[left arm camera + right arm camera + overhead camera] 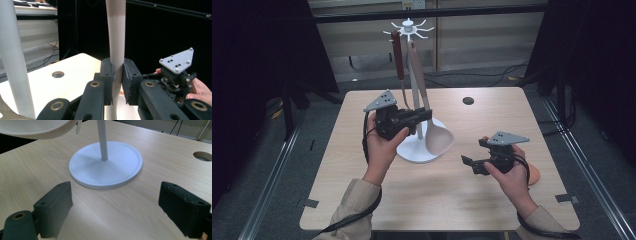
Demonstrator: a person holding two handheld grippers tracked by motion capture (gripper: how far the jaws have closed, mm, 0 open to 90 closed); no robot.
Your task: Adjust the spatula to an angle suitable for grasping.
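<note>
Your left tool (424, 116) sits at the centre of the high view, its jaws pinched on the handle of the beige ladle (439, 140). In the left gripper view that handle (116, 50) runs straight up between the two black pads (107, 77), which press on it from both sides. The ladle hangs from the white rack (409, 30), whose hooks fan out at the top centre of the high view; its bowl sits low, just above the rack's round base (412, 152), right of the pole. A brown-handled utensil (398, 55) hangs from the rack to the ladle's left.

Your right tool (469, 164) is in the lower right of the high view, well apart from the rack, jaws spread with nothing between them. In the right gripper view its pads (53, 207) stand wide over bare worktop (112, 212), with the base (105, 167) ahead and the ladle's bowl (35, 128) at the upper left. An orange thing (534, 175) lies on the worktop beside your right hand (509, 177).
</note>
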